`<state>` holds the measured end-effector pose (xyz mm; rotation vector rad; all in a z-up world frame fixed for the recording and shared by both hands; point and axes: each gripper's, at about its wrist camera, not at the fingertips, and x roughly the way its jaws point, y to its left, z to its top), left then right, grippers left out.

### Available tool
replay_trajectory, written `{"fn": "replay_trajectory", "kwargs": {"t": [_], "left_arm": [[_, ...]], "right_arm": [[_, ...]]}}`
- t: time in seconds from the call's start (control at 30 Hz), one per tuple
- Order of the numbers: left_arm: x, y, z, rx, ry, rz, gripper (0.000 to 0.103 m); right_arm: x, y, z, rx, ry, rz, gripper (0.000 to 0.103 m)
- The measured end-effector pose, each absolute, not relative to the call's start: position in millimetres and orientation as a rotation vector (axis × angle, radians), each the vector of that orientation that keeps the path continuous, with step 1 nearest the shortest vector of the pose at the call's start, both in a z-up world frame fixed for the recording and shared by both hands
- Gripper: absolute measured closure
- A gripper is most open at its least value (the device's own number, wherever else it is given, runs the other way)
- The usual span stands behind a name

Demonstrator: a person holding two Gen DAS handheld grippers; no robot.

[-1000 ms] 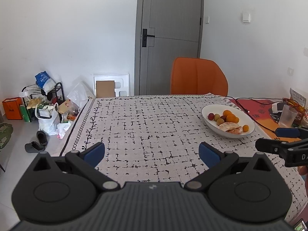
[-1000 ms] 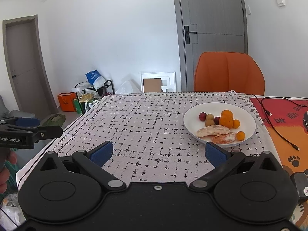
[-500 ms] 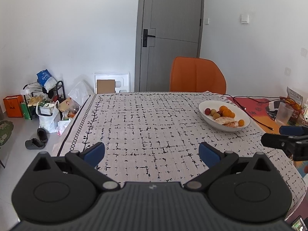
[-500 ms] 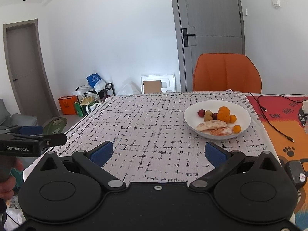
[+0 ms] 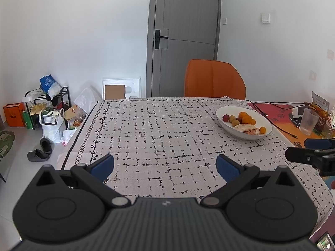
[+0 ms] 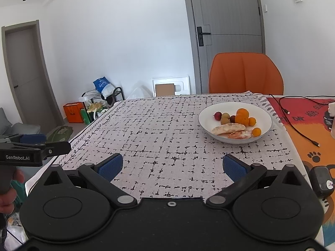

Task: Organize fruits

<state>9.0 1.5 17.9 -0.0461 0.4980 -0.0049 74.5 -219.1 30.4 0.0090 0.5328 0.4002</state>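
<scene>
White ceramic, the fruit bowl (image 6: 235, 119) sits on the tabletop (image 6: 167, 136) ahead and to the right of the right gripper (image 6: 171, 166), whose jaws stand wide apart with nothing between them. Inside it lie an orange (image 6: 242, 113), smaller orange fruits (image 6: 256, 131), a red fruit (image 6: 217, 115), brownish-green ones (image 6: 225, 116) and two peeled citrus pieces (image 6: 228, 128). From the left gripper (image 5: 165, 165), jaws likewise spread and empty over the patterned cloth (image 5: 163, 133), the same bowl (image 5: 244, 122) is further off to the right. An orange chair (image 5: 214, 79) stands beyond the far edge, a black cable (image 6: 297, 125) trails right of the bowl, and a clear cup (image 5: 309, 121) is farther right.
</scene>
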Motion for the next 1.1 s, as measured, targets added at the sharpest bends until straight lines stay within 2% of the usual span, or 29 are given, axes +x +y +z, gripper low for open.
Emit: {"fn": "replay_trajectory", "kwargs": {"t": [1.1], "left_arm": [[10.4,-0.1,15.6,-0.046,0.514,-0.01,0.0]], "right_arm": [[75.4,-218.1,31.2,0.014,0.539,0.399,0.0]]}}
